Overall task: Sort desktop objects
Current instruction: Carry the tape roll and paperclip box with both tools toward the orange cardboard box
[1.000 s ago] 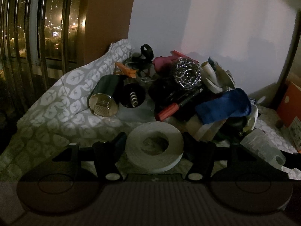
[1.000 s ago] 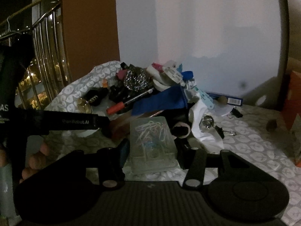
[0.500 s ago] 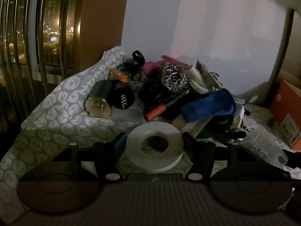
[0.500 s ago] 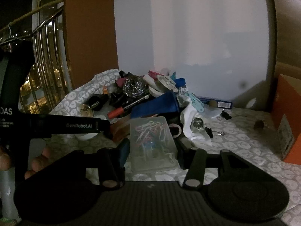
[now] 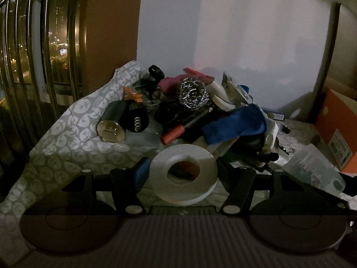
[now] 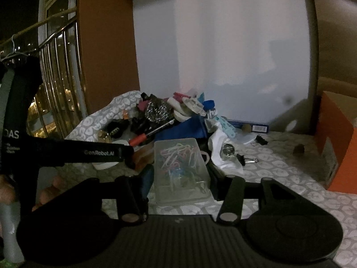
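The left claw (image 5: 183, 172) was clamped on a white tape roll (image 5: 183, 174), held flat by its outer rim; the roll looked light and stiff, easy to grip there. The right claw (image 6: 181, 178) was clamped on the long sides of a clear paper-clip box (image 6: 181, 169), probably light, slick and brittle. Both claws pointed level at the clutter pile (image 5: 191, 111) just ahead on the patterned surface (image 6: 279, 174).
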A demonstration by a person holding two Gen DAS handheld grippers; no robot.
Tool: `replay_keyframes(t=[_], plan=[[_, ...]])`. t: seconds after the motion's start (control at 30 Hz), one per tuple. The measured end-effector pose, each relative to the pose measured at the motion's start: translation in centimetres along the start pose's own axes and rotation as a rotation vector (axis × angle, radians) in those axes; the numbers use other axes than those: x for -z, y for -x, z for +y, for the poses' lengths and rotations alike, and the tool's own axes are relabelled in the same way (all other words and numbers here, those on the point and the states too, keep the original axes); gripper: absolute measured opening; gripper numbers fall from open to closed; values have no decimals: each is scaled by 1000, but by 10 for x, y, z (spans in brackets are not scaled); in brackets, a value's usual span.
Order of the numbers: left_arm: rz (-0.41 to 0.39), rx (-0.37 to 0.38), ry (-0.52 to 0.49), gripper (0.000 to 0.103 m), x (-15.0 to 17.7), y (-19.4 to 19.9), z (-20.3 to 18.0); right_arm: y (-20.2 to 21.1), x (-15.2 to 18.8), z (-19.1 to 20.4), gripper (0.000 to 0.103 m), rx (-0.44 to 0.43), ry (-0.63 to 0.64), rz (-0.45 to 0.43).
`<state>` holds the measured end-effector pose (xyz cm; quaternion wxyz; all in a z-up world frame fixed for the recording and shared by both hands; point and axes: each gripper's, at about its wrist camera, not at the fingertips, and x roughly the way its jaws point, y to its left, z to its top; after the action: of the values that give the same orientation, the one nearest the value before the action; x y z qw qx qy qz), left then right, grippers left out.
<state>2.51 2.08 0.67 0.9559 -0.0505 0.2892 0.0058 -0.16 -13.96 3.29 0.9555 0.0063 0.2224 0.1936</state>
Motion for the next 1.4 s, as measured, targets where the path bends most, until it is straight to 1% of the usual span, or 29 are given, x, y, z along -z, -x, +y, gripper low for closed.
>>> replay_keyframes(t=[0.23,0.7,0.9,1.2,1.4], plan=[[-5,-32,-47,64,-6,9,-25,17,-4,-11,48,18,-17,-42],[-54,-8,-121,64,-12,22,-74,55,-6,-43,48,60,-60,-119],[-64,-1,-136,64,-12,25,-85,67,-2,-53,48,76,-79,-145],[-72,4,-153,64,-7,31,-98,80,0,-50,49,85,-97,-165],[-77,25,-167,64,-7,35,-110,90,3,-59,49,103,-113,-177]])
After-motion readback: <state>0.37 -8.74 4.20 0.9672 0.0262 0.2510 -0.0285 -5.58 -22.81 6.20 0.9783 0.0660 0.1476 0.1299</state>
